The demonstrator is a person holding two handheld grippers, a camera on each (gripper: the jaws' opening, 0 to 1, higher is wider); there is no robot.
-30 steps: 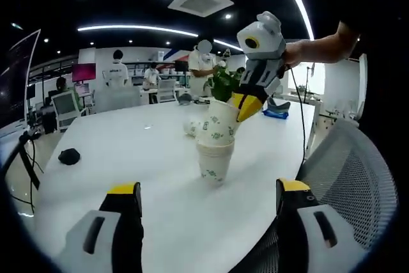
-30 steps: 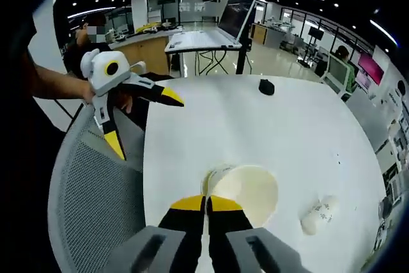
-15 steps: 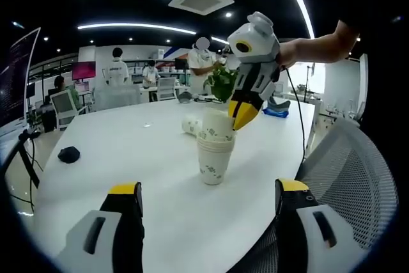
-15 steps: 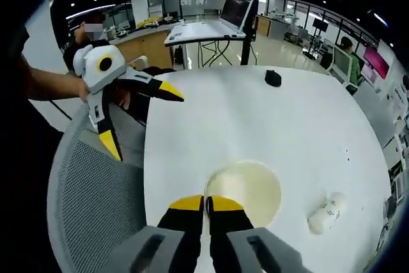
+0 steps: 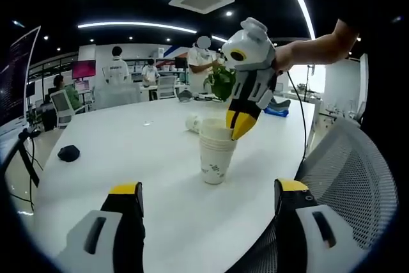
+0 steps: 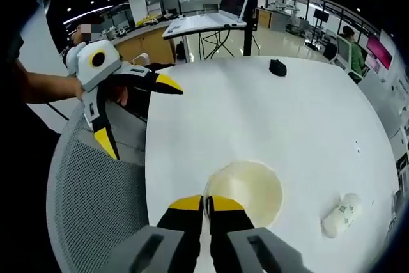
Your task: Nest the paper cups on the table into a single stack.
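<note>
A stack of white paper cups with green print (image 5: 216,155) stands upright on the white table (image 5: 121,151). My right gripper (image 5: 235,129) comes down from the upper right, shut on the rim of the top cup, which sits low in the stack. From above, that cup's open mouth (image 6: 246,185) lies just beyond my right gripper's closed tips (image 6: 206,203). One more cup (image 5: 193,123) lies on its side behind the stack, also seen as the cup (image 6: 342,214) at the right. My left gripper (image 5: 208,190) is open wide, short of the stack; it is held at the table's edge (image 6: 139,116).
A grey mesh chair (image 6: 96,202) stands by the table's near edge. A black mouse-like object (image 6: 277,67) lies further along the table (image 6: 255,113), seen as the black object (image 5: 68,154). A green plant (image 5: 222,84) is behind the stack. People stand in the background.
My right gripper has lowered with the top cup; the cup went from tilted and raised to upright and sunk into the stack. My left gripper has stayed open and still.
</note>
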